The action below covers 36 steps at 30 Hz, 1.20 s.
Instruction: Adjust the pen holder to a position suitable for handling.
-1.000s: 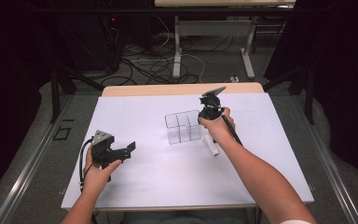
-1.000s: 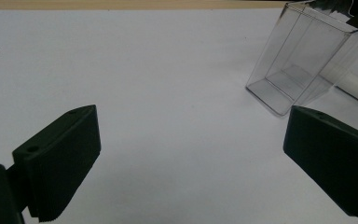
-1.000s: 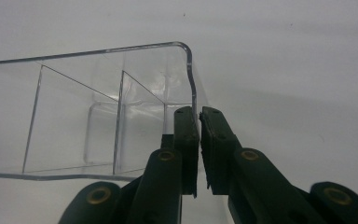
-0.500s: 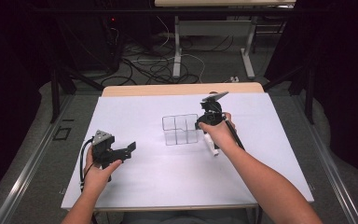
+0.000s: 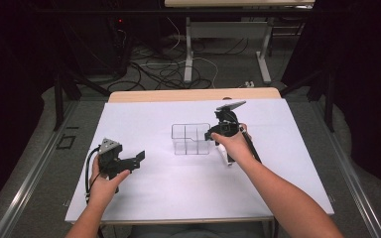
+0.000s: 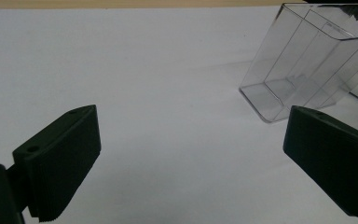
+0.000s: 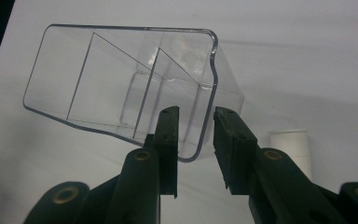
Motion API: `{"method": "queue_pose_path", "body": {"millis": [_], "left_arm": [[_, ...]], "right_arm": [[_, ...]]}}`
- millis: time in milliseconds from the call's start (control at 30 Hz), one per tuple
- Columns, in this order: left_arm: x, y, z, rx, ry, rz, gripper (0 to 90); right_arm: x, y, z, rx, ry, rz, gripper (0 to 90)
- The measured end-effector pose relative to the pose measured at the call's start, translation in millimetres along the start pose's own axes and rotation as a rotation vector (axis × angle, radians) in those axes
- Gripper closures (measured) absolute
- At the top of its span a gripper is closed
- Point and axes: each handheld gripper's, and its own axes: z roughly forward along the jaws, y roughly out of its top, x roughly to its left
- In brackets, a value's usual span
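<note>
Near the middle of the high view, the clear divided organizer (image 5: 191, 139) stands on the white worktop (image 5: 178, 188). My right tongs (image 7: 196, 140) straddle its wall, jaws just having been opening, pads off the plastic. At lower left, my left tongs (image 5: 138, 159) hover wide open, holding nothing.
</note>
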Motion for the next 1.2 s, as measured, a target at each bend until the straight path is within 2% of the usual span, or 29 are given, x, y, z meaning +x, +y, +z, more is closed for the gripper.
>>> {"method": "queue_pose_path", "body": {"millis": [200, 233, 300, 567, 667, 700, 900, 1100, 1200], "left_arm": [[0.2, 0.0, -0.5, 0.002, 0.002, 0.001, 4.1], [0.3, 0.0, -0.5, 0.002, 0.003, 0.0, 4.2], [0.4, -0.1, -0.4, 0.002, 0.003, -0.001, 4.3], [-0.4, -0.4, 0.5, 0.003, 0.004, 0.002, 4.4], [-0.1, -0.6, 0.7, 0.002, 0.006, 0.0, 4.4], [0.2, -0.6, 0.5, 0.001, 0.007, -0.001, 4.4], [0.1, -0.5, -0.5, 0.004, 0.005, -0.001, 4.4], [-0.2, -0.9, -0.9, 0.003, 0.006, -0.004, 4.5], [-1.1, -0.7, -1.1, -0.005, 0.009, -0.002, 4.5]], "right_arm": [[-2.5, -0.6, -1.9, -0.009, 0.028, -0.01, 66.2], [-2.8, -1.3, -2.2, -0.023, 0.019, -0.03, 65.1], [-3.3, -3.5, -3.6, -0.05, 0.032, -0.061, 61.2], [-4.9, -5.9, -12.5, -0.103, 0.062, -0.114, 55.4], [-5.4, -5.6, -14.5, -0.105, 0.064, -0.123, 54.0], [-4.9, -5.4, -15.3, -0.107, 0.071, -0.113, 53.2], [-10.8, -4.2, -20.5, -0.139, 0.106, -0.15, 46.3], [-14.9, -3.1, -26.7, -0.159, 0.108, -0.167, 41.4], [-16.7, -2.9, -28.0, -0.165, 0.127, -0.179, 39.0]]}}
